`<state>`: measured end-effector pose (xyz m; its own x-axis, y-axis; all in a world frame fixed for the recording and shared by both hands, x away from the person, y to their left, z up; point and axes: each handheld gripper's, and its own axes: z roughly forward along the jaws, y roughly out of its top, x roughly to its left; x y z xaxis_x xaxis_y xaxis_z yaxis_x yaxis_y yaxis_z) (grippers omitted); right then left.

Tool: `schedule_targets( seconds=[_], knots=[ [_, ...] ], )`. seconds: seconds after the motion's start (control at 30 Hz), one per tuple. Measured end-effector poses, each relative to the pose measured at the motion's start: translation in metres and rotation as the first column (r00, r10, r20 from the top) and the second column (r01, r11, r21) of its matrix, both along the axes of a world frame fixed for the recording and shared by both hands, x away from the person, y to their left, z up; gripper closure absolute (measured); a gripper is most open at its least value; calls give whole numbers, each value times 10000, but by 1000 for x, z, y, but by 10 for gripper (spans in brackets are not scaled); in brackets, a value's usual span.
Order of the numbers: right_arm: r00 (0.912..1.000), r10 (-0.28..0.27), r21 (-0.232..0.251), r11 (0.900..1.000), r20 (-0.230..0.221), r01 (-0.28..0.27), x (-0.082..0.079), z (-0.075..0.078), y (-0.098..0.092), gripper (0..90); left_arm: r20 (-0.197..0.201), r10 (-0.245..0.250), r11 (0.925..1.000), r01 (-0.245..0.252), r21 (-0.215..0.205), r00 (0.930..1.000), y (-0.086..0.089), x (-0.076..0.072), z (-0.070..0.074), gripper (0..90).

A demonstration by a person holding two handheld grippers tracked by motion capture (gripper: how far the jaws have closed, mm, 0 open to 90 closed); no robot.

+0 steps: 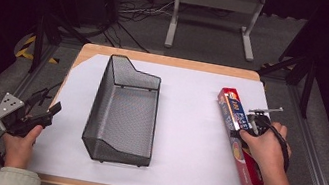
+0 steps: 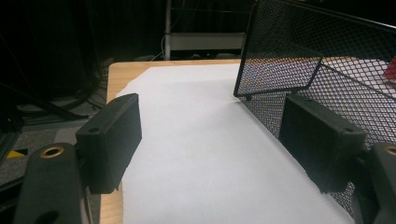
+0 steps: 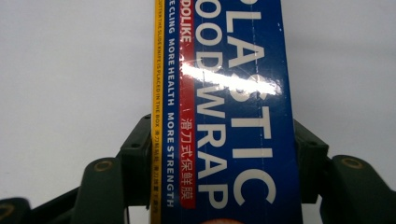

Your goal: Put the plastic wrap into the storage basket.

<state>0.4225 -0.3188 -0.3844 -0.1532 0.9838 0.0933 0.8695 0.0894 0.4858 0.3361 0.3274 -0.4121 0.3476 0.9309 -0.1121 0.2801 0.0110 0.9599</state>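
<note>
Stock at this moment, for you at the near edge of the table:

- Wrap box, one. Long and narrow, printed "PLASTIC WRAP", lying flat on the white sheet by the right edge. Its long axis runs from the near right corner toward the far edge, leaning slightly inward.
- Right tongs, one. They sit straight over the box, about mid-length. In the right gripper view each jaw stands against one long side of the box, so they straddle it across its width; they look closed on it, though real squeeze cannot be judged.
- Mesh basket, one. Empty, near the table's middle, well apart from the box and to its left; its long axis runs near edge to far edge, with the tall end farthest from you.
- Left tongs, one. Spread wide, holding nothing, off the near left corner, just outside the basket's left wall.

Your right hand is the nearer one to the box; a likely carry goes leftward to the basket.
</note>
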Motion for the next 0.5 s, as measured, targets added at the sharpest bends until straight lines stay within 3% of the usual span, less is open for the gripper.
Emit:
schedule_targets(
  seconds=[0.3,0.5],
  knots=[
    [9988,-30,366,9993,487,12,-7,31,3,406,-4,-5,10000,5,-8,10000,0,0,0,220],
    [9980,-33,280,9996,629,15,-10,43,6,406,0,-12,10000,12,-19,10000,0,0,0,220]
  ],
)
